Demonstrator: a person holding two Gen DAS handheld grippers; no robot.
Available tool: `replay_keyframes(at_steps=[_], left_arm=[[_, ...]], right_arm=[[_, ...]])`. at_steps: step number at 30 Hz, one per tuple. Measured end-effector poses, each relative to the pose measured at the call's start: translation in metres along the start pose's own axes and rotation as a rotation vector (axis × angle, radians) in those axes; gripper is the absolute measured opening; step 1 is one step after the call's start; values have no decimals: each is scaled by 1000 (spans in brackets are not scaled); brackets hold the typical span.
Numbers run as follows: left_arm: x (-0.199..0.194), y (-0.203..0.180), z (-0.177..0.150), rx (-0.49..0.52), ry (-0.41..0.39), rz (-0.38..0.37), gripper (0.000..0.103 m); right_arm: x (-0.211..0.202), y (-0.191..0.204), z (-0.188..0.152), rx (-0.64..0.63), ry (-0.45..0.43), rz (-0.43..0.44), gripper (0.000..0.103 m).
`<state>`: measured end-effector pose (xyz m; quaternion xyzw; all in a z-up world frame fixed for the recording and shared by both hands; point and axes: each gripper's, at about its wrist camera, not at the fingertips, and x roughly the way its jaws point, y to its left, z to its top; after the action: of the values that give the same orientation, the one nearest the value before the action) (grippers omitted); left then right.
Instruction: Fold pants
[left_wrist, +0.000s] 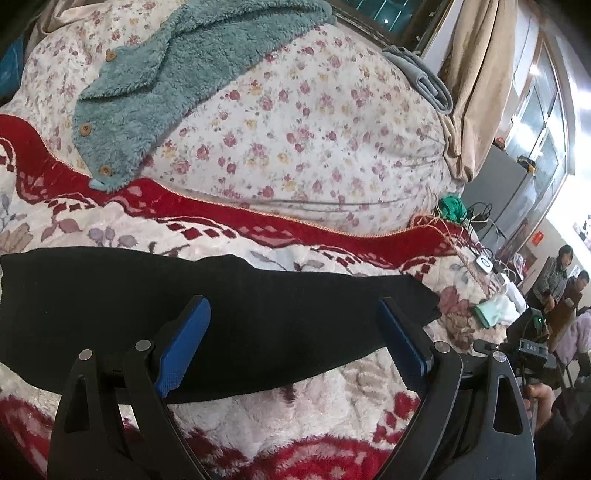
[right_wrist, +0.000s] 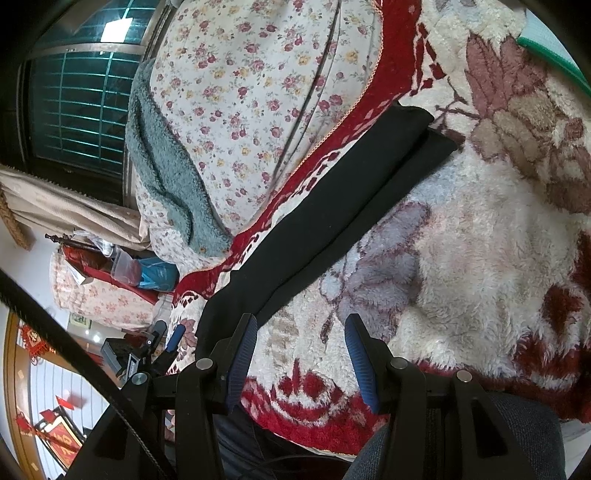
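Pants (left_wrist: 229, 314), black and long, lie flat on the fluffy blanket (left_wrist: 295, 417). Left gripper (left_wrist: 291, 332) gapes wide above them, holding nothing. Right gripper (right_wrist: 301, 354) is half open, empty too.

Left claw (left_wrist: 293, 314) gapes wide; right claw (right_wrist: 301, 334) stands half parted; both tilt downward, empty

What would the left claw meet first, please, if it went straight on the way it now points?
Most likely the long black folded pants, which lie straight across between the left claw's open jaws, on the fluffy red-and-white floral blanket. Depth is unclear, so the gap is hard to judge.
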<state>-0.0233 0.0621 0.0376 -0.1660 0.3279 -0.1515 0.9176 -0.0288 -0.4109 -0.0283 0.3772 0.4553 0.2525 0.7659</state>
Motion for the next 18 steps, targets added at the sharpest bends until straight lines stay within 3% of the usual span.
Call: replay_keyframes(at_steps=[18], left_arm=[[-3, -5, -5, 18, -23, -22, 91]], right_arm=[[-2, -2, 2, -2, 4, -5, 48]])
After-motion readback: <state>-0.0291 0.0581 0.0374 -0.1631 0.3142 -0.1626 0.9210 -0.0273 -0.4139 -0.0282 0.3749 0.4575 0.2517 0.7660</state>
